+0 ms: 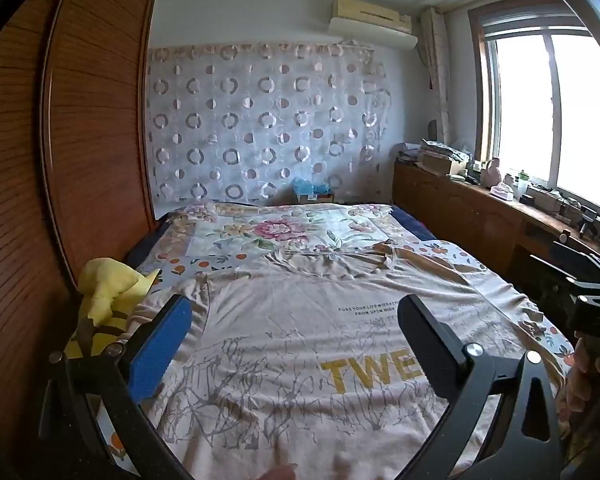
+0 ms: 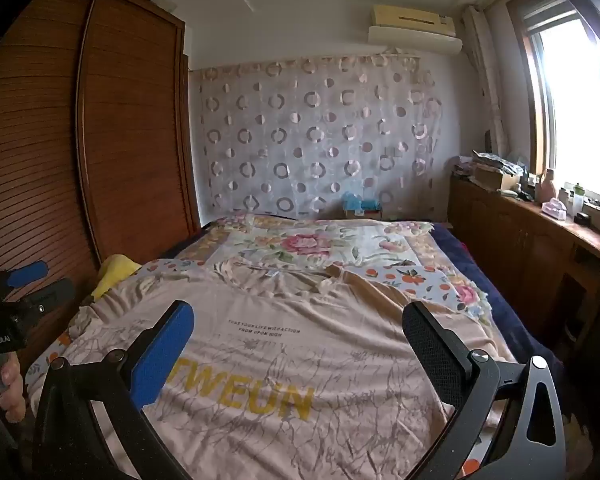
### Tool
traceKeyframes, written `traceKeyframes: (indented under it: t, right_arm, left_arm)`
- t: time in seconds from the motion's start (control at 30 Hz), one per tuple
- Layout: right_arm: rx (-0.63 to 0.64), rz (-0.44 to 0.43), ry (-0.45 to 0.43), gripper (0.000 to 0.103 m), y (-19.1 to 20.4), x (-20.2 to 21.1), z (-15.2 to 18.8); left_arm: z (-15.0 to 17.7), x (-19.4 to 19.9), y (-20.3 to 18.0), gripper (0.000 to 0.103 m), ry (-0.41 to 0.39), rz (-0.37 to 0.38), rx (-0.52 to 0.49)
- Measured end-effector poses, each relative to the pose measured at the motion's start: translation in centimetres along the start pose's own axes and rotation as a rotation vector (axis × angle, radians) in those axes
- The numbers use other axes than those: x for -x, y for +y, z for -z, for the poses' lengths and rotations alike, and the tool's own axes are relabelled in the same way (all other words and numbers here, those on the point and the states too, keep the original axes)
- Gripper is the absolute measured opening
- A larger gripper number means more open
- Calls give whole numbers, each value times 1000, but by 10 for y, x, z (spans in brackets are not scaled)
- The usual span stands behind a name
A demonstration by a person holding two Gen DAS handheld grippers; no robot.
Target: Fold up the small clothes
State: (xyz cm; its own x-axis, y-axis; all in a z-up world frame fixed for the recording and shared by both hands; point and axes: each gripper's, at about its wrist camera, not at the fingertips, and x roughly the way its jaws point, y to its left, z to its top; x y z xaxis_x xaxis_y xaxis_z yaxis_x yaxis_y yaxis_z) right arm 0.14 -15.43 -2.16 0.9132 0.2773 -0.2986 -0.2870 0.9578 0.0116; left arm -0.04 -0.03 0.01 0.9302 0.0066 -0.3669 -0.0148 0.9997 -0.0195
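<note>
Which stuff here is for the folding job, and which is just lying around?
For the job: pink T-shirt, left gripper, right gripper, both open.

Just lying about: yellow plush toy, floral quilt, blue bag, clutter on the window counter.

Home bedroom: bed [image 1: 440, 232], wardrobe [image 1: 96, 120].

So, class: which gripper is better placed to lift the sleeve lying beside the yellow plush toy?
Left gripper: likely better, open above the beige printed T-shirt, nearer the yellow plush toy.
</note>
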Motion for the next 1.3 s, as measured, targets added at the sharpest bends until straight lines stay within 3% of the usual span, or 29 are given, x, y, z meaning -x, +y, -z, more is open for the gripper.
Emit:
traceKeyframes:
  t: [1.3]
  right_arm:
    - [-6, -5, -12, 103, 1, 0, 1]
  left_arm:
    - [2, 0, 16, 103, -3, -27, 9]
